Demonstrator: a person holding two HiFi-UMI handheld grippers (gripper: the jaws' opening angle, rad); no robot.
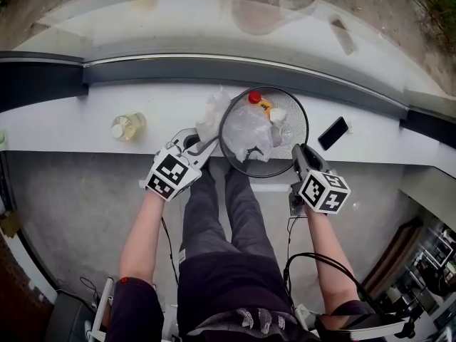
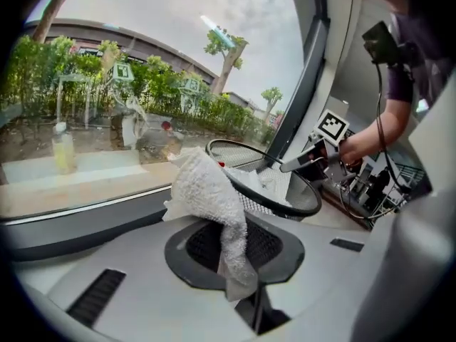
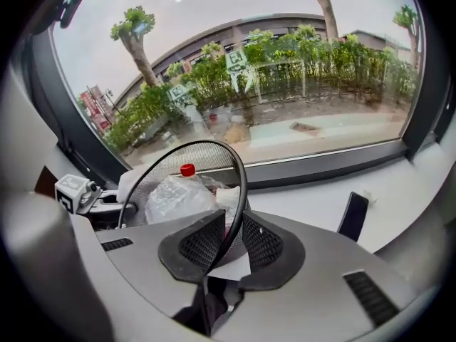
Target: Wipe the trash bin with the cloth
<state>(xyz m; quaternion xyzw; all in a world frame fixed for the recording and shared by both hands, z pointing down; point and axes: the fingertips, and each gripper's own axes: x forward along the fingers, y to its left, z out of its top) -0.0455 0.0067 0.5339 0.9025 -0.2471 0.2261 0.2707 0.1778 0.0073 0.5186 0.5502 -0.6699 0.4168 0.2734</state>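
The black mesh trash bin is at the front edge of the white ledge. It holds a crumpled clear bag and a red-capped bottle. My right gripper is at the bin's right side. In the right gripper view the thin black rim runs between this gripper's pads, which grip it. My left gripper is at the bin's left side and is shut on a white terry cloth. The cloth is bunched just outside the rim and hangs over the left gripper's pads.
A bottle of yellowish liquid stands on the ledge to the left. A black phone lies on the ledge to the right of the bin. A large window rises behind the ledge. The person's legs are below the bin.
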